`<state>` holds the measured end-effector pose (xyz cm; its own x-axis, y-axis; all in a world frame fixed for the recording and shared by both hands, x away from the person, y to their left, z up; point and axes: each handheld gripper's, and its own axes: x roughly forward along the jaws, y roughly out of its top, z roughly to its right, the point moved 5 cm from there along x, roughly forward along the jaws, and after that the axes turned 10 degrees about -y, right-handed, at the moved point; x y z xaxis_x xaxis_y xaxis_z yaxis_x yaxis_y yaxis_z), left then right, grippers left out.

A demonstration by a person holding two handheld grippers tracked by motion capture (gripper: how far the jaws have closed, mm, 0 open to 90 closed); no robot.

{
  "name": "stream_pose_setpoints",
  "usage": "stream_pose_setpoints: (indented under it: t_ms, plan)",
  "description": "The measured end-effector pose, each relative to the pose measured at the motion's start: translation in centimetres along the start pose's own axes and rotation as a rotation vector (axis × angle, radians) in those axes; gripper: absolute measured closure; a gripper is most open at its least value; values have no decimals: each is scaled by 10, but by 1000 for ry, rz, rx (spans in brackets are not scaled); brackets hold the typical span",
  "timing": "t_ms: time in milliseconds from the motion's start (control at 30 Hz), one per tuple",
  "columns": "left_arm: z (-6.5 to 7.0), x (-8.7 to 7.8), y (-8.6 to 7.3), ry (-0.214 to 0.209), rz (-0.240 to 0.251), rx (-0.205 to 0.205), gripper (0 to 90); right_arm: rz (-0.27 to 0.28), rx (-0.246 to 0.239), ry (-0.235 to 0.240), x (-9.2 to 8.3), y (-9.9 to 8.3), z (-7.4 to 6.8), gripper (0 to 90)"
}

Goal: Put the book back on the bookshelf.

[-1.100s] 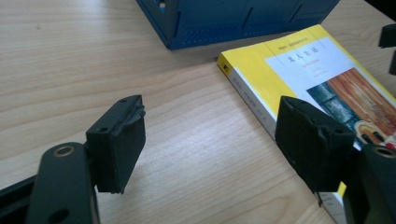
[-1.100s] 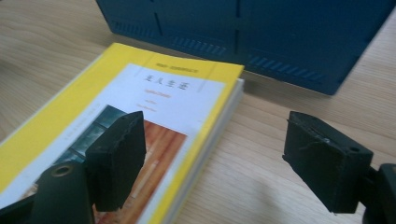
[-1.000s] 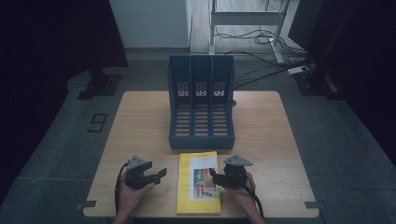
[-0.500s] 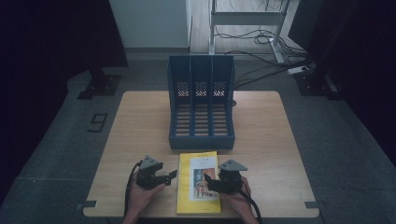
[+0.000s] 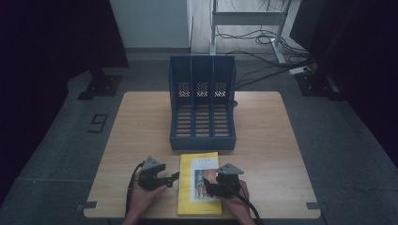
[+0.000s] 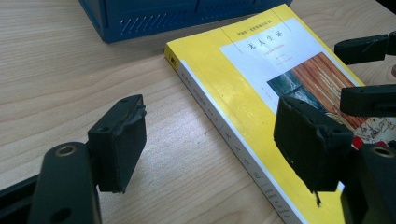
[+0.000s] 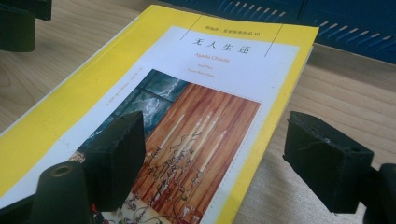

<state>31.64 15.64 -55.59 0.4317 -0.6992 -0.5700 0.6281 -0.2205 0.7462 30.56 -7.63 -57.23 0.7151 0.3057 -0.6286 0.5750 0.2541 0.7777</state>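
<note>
Yellow paperback book (image 5: 201, 183) lying flat, cover up, at the near edge of the wooden table (image 5: 263, 117), centred, just near of the blue three-slot file rack (image 5: 202, 105) and apart from it by a narrow strip of bare wood. Spine along the left side, page edges along the right, as seen in the left gripper view (image 6: 243, 116) and right gripper view (image 7: 187, 107). Left gripper (image 5: 165, 178) positioned just left of the spine, jaws spread wide, nothing between them; one jaw over bare table, the other over the cover edge. Right gripper (image 5: 210, 183) positioned over the right half of the cover, jaws likewise released and empty, straddling the right-hand edge. Judged a light, thin volume, flexible rather than rigid; glossy cover likely slippery against the pads (image 6: 119, 140). Lying flush on the table, so no gap for a jaw to pass under. Best purchase judged at the spine, the stiffest part, or across the full thickness at the right edge once lifted or slid past the table's near rim. Risk of sagging and fanning pages if pinched at one corner alone. Rack slots standing empty.
</note>
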Motion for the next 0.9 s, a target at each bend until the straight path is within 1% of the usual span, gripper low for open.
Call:
stream_pose_setpoints:
  t_ms: [233, 467, 700, 767, 900]
  plan:
    - [0, 2, -1, 1, -6, -1, 256, -16, 4, 9, 5, -3, -1, 202]
    - [4, 1, -1, -13, -5, 3, 254, -15, 4, 4, 5, -3, -3, 197]
    - [4, 2, -2, -17, -9, 1, 254, -20, 12, 20, 7, -3, -1, 187]
    - [6, 4, -2, -18, -14, 1, 254, -26, 24, 31, 8, -4, 0, 184]
    - [8, 6, -3, -24, -21, 4, 254, -25, 22, 35, 7, -4, 0, 203]
